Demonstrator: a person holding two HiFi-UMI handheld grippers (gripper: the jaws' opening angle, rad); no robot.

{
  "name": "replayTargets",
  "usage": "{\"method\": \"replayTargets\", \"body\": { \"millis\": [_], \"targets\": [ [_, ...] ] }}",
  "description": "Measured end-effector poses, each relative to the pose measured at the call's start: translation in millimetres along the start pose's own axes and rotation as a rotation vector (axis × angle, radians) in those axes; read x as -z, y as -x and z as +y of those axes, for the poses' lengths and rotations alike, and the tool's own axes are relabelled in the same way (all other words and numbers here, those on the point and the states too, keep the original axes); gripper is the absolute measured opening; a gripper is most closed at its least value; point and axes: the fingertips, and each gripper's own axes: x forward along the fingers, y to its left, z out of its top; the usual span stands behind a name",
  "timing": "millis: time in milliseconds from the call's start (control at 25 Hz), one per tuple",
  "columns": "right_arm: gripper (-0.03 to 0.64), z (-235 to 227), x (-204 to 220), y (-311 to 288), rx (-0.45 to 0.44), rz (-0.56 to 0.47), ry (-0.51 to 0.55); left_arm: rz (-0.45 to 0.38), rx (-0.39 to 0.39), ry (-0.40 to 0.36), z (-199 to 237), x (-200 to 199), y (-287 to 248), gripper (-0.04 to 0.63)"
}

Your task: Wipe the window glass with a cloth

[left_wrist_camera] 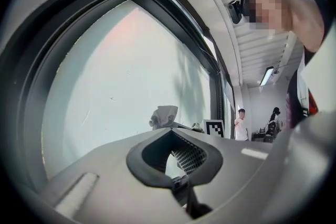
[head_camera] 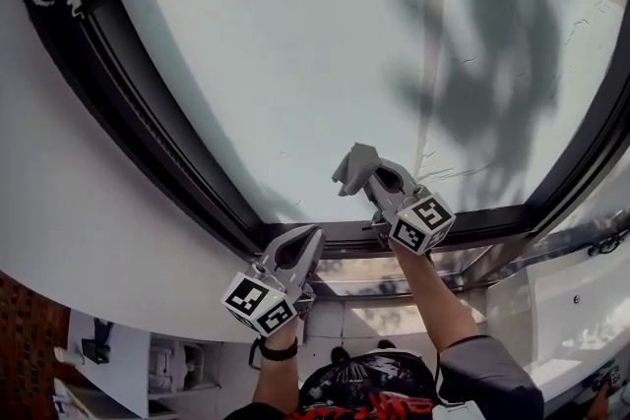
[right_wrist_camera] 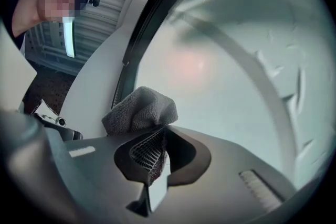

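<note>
The window glass fills most of the head view, pale and frosted-looking, inside a black frame. My right gripper is shut on a grey cloth and holds it against the lower part of the pane. In the right gripper view the bunched cloth sticks out past the right gripper, close to the glass. My left gripper is shut with nothing in it, low by the frame's bottom rail. The left gripper view shows the left gripper with the cloth beyond it.
A white wall borders the frame at left, and a white ledge runs at lower right. A tree-like shadow falls across the right side of the glass. Two people stand far off in the room.
</note>
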Motion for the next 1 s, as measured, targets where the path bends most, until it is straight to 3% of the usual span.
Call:
{"method": "replayTargets", "body": {
  "millis": [160,480,760,1000],
  "targets": [
    [0.015,-36,-26,42,0.078,-0.060,0.008,0.017,0.026,0.007,-11,6,-23,0.000],
    [0.015,-80,-51,98,0.151,-0.102,-0.001,0.038,0.102,0.000,-40,17,-60,0.000],
    [0.017,-106,-61,135,0.163,-0.138,-0.041,0.055,0.108,-0.007,-63,20,-81,0.000],
    [0.016,-144,-74,187,0.246,-0.162,-0.057,0.046,0.098,-0.011,-77,23,-101,0.000]
  ]
}}
